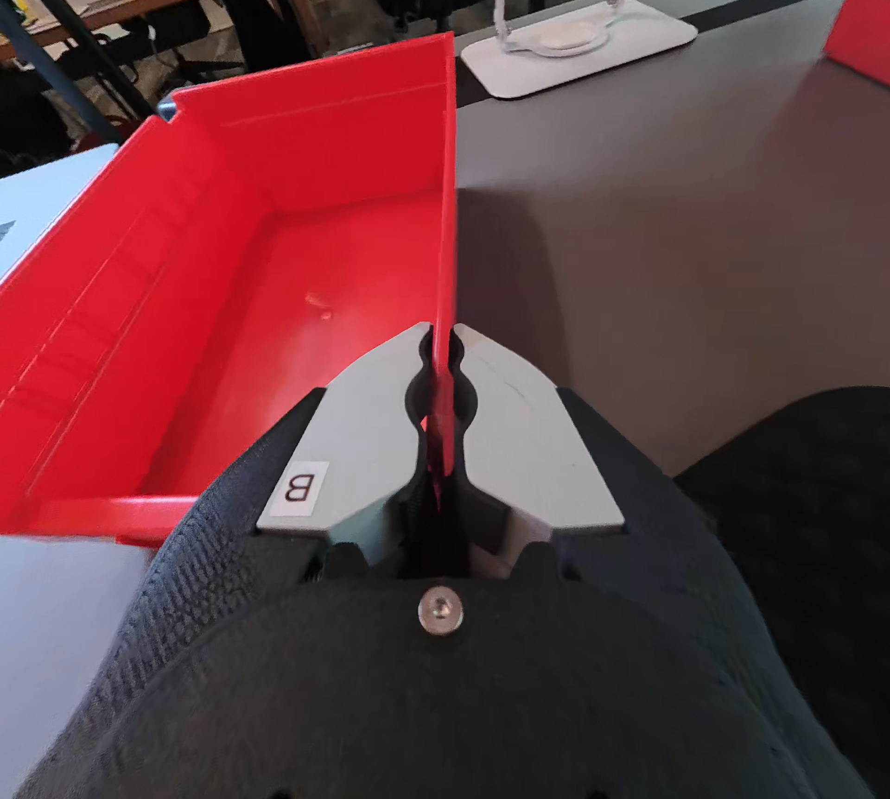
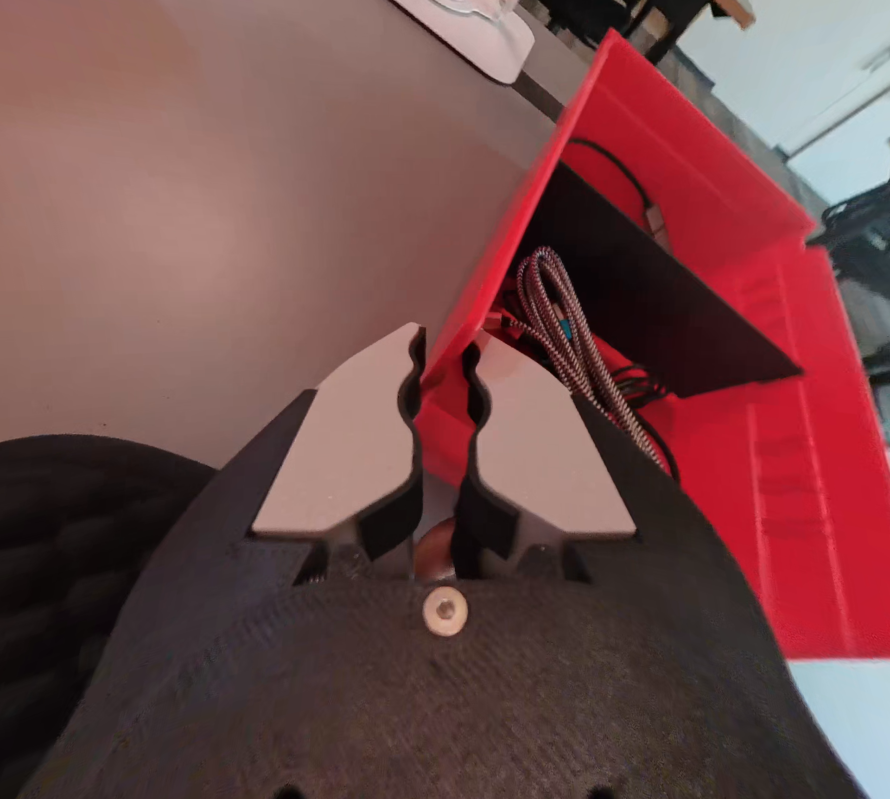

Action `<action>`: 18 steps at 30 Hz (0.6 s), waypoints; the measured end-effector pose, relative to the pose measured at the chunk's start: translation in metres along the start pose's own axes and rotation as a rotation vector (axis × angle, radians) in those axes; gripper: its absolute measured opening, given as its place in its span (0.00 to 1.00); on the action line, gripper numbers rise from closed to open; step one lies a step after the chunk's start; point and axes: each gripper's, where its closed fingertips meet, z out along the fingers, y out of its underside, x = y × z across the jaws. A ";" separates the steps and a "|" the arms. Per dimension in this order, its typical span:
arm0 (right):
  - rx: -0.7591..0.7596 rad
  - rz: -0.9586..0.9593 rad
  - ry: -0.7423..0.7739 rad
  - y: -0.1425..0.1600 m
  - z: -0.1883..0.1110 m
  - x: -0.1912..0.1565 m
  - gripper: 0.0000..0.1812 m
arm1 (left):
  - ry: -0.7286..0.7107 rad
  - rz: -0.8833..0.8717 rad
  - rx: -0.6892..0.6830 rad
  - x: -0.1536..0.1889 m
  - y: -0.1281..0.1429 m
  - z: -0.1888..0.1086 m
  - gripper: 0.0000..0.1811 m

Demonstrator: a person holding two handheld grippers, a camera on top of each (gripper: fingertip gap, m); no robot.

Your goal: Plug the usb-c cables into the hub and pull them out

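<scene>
Left wrist view: left gripper is closed on the right side wall of an open red plastic bin; the wall runs straight ahead along the gripper's axis, thin edge pinched between the black pads. Bin interior is empty as far as shown. It sits on a dark grey counter; a white flat stand base with clear acrylic uprights lies beyond. No cables or hub in this view

Right wrist view: right gripper straddles the near corner wall of a second red plastic bin; a gap shows beside the pads, so whether it truly clamps I cannot tell. Inside, just ahead-right of the gripper: a coiled black-and-white braided usb-c cable, thinner black cables, a black flat divider panel. Hub not identifiable. Judgement: right gripper is nearer the cables
</scene>
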 end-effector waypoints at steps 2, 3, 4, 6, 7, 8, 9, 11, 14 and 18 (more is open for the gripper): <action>-0.002 -0.069 -0.013 -0.006 0.004 -0.006 0.09 | -0.009 -0.015 0.008 -0.003 0.001 0.000 0.00; -0.007 -0.078 -0.031 -0.009 0.007 -0.011 0.10 | -0.021 -0.015 0.008 -0.005 0.001 0.000 0.00; -0.008 -0.086 -0.056 -0.014 0.009 -0.016 0.10 | -0.045 -0.004 0.005 -0.007 0.001 0.000 0.01; 0.008 -0.107 -0.110 -0.024 0.013 -0.031 0.12 | -0.081 0.014 -0.001 -0.010 0.002 0.000 0.01; 0.013 -0.108 -0.133 -0.030 0.015 -0.039 0.12 | -0.098 0.023 -0.004 -0.011 0.002 0.000 0.01; 0.015 -0.116 -0.150 -0.035 0.017 -0.047 0.13 | -0.115 0.029 -0.008 -0.013 0.003 0.000 0.01; 0.015 -0.139 -0.164 -0.041 0.018 -0.056 0.13 | -0.127 0.033 -0.012 -0.015 0.003 -0.001 0.01; 0.020 -0.191 -0.197 -0.053 0.020 -0.077 0.13 | -0.140 0.029 -0.014 -0.017 0.004 -0.001 0.01; 0.057 -0.238 -0.279 -0.075 0.021 -0.115 0.13 | -0.146 0.009 -0.010 -0.020 0.005 -0.002 0.01; 0.097 -0.264 -0.387 -0.100 0.020 -0.159 0.12 | -0.173 -0.002 -0.017 -0.029 0.008 -0.005 0.01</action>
